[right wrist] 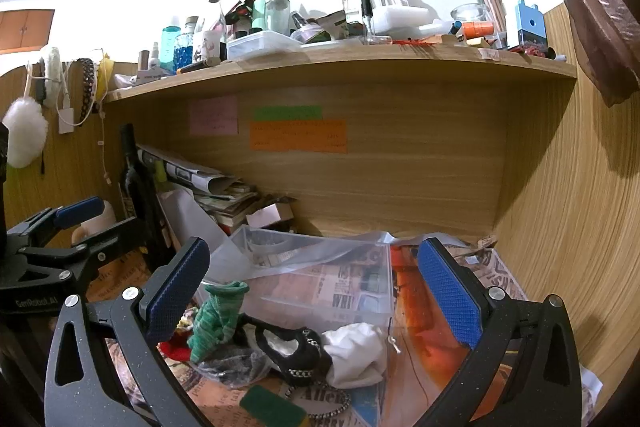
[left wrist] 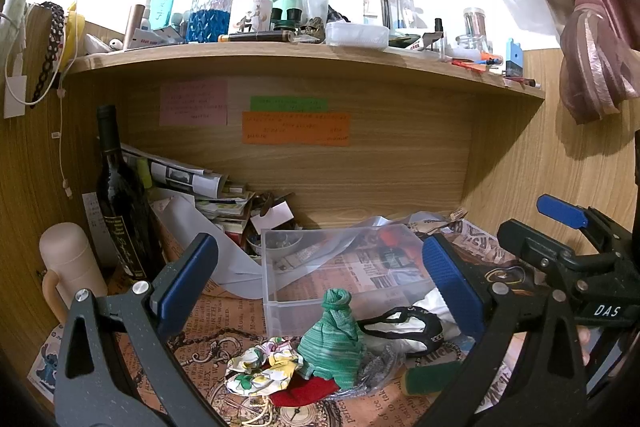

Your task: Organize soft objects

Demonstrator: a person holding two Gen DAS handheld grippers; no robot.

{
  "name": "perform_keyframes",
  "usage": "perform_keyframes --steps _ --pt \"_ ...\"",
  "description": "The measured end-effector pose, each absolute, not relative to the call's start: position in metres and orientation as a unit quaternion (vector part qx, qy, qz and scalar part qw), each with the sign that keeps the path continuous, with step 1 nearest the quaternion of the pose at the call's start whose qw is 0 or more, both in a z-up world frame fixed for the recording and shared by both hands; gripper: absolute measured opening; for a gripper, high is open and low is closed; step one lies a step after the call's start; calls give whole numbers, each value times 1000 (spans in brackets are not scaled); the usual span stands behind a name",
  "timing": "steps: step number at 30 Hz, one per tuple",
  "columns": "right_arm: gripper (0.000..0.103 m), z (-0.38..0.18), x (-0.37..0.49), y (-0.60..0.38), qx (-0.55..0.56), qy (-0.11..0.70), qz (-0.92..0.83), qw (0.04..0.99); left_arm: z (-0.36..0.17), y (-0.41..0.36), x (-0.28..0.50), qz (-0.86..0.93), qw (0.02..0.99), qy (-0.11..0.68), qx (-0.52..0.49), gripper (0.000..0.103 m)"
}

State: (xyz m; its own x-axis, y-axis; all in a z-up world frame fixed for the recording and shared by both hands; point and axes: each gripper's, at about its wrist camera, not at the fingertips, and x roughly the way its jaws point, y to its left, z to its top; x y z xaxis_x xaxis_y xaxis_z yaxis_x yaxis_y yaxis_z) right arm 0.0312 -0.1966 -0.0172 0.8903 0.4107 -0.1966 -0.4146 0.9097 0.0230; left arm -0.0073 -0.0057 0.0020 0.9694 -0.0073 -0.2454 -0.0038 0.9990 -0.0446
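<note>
Both claws, left gripper [left wrist: 320,283] and right gripper [right wrist: 314,291], spread wide and empty; risk of snagging the black strap [right wrist: 288,343] while lifting the green cloth [left wrist: 334,339] toward the clear bin [left wrist: 340,267].

Clear plastic bin [left wrist: 344,267] stands on the newspaper-covered desk [left wrist: 224,315], behind the knotted green knit cloth [left wrist: 334,339]. Floral fabric scrunchie [left wrist: 262,367] lies left of the cloth; dark glass wine bottle [left wrist: 120,195] stands far left.

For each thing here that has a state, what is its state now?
Left hand-held gripper: open, holding nothing.
Right hand-held gripper: open, holding nothing.
Clear plastic box: no lid on, no cloth inside.
Green cloth: bunched, on the table.
Wine bottle: upright.
</note>
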Motion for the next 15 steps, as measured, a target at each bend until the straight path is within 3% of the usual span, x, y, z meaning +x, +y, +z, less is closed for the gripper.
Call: perform_keyframes --steps 15 --pt "103 -13 30 -197 -8 98 211 973 3 -5 -10 -3 992 124 -24 103"
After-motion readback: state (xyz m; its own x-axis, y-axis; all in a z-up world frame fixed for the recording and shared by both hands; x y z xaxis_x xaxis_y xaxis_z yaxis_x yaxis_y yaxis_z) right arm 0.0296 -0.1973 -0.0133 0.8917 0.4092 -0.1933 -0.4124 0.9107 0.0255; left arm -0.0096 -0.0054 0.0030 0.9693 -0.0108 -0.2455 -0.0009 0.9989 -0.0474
